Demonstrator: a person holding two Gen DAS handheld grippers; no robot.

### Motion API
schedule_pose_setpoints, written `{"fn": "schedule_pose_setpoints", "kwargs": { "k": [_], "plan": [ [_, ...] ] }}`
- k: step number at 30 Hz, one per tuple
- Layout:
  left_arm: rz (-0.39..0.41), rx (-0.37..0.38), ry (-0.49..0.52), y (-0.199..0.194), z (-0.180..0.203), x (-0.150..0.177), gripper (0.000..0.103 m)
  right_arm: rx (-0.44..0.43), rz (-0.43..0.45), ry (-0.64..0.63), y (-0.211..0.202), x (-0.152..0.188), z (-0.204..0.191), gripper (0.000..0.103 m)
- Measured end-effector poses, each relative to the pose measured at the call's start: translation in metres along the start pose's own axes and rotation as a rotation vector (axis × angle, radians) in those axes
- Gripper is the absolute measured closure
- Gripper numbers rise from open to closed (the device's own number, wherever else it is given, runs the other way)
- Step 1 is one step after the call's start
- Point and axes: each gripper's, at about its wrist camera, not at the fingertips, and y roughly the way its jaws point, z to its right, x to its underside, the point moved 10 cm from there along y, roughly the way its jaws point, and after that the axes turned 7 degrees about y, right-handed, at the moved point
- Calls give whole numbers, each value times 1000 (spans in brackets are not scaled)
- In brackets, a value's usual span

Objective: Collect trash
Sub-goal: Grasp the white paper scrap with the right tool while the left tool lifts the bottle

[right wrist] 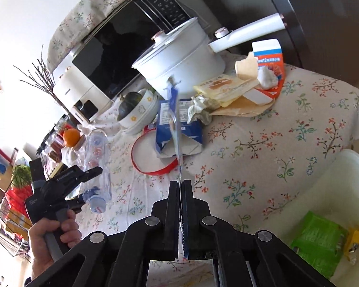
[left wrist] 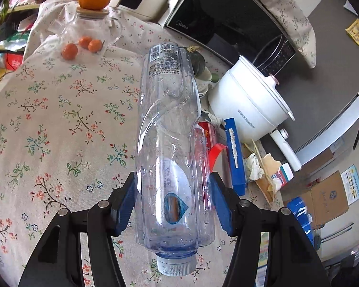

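Right gripper (right wrist: 180,184) fingers pressed together on thin blue-and-white flat wrapper (right wrist: 176,119), edge-on, long axis running away from camera, over floral desk (right wrist: 263,143). White bin (right wrist: 335,179) just right, green packet (right wrist: 320,241) inside. Beyond wrapper: blue carton (right wrist: 179,129), red-rimmed lid (right wrist: 141,157), crumpled tissue (right wrist: 198,110), torn cardboard (right wrist: 241,105), white electric pot (right wrist: 179,67), microwave (right wrist: 122,55).
Left gripper (left wrist: 172,203) fingers clamped on clear plastic bottle (left wrist: 170,124), cap toward camera, base pointing away, held above desk. Oranges (left wrist: 81,45) far left.
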Motion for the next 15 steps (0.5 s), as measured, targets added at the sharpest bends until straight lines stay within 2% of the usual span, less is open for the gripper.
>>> {"fn": "schedule_pose_setpoints", "kwargs": {
  "k": [8, 11, 15],
  "plan": [
    [13, 113, 18, -23, 30, 9, 41, 25, 31, 10, -49, -14, 17, 102],
    [34, 154, 53, -35, 48, 12, 41, 62, 57, 23, -67, -16, 36, 102],
    [49, 221, 98, -51, 77, 21, 41, 76, 105, 108, -90, -23, 70, 102]
  ]
}}
